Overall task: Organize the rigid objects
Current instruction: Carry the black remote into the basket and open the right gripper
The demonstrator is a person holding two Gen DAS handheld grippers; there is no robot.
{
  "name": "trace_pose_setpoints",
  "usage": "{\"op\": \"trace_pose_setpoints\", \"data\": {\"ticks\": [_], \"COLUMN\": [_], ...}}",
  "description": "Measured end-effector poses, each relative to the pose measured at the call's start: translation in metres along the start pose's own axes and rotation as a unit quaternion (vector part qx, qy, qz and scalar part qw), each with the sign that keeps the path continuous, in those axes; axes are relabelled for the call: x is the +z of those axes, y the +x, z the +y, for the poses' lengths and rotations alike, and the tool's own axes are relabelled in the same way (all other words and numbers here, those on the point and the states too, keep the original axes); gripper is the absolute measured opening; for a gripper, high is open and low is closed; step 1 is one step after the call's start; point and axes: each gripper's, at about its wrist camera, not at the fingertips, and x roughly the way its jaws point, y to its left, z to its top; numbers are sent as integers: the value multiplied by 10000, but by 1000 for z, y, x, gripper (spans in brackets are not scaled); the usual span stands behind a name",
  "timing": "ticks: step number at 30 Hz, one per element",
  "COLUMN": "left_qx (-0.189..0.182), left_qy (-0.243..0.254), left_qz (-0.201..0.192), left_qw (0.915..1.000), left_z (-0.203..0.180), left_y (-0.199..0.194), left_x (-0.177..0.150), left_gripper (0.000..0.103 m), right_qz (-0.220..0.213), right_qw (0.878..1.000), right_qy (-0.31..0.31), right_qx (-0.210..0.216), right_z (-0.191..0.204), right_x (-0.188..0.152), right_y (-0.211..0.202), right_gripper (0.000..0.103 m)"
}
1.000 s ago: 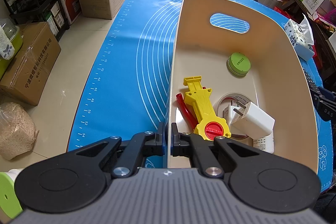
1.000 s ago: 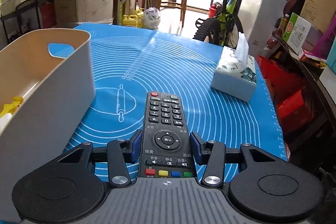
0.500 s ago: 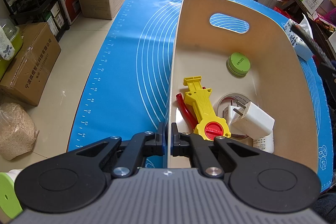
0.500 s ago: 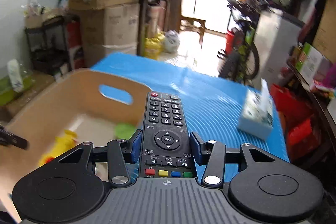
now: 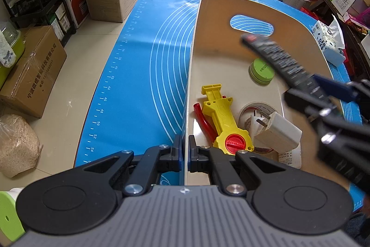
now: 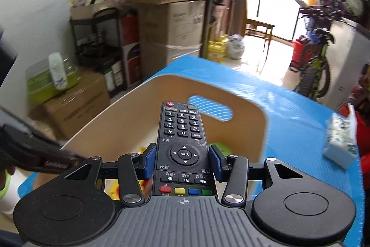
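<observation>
Beige plastic walls of the bin point(image 5: 238, 8) are steadied by the left gripper point(image 5: 185, 149), its jaws pinching the near rim, likely so the bin cannot slide on the blue-matted counter point(image 5: 150, 50) while things go in. The right gripper point(image 6: 183, 160) has its jaws clamped on the sides of the black remote point(image 6: 182, 131), carried lengthwise above the bin's open top. A second ago the remote was low over the mat beside the bin's right wall; now it has risen and crossed over the rim, above the yellow tool point(image 5: 222, 115) and green disc point(image 5: 260, 71).
</observation>
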Motion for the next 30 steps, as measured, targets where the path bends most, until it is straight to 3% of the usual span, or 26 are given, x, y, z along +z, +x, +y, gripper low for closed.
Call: {"op": "trace_pose_setpoints", "data": {"ticks": [9,19,25,30], "left_qx": [19,39,74,173], "left_qy": [21,33,49,79], "left_qz": [-6,-47,-60,-89], "left_qw": [10000,10000,9999,9998], "left_z": [-2,-2,-3,-4], "left_y": [-1,-3,-3,-4], "left_x": [1,-1,-1,-1], "left_gripper": [5,5,5,8], "right_qz": [388,963,839,590], "right_qw": [9982,9940,9956,9973], "right_qy": [-367,-422,-19,246], "right_qx": [268,301,423,353], "right_z": [37,44,31,20], "right_x": [-10,-13,-14,-9], "right_y": [22,43,32,12], "right_gripper": [54,53,59,69]}}
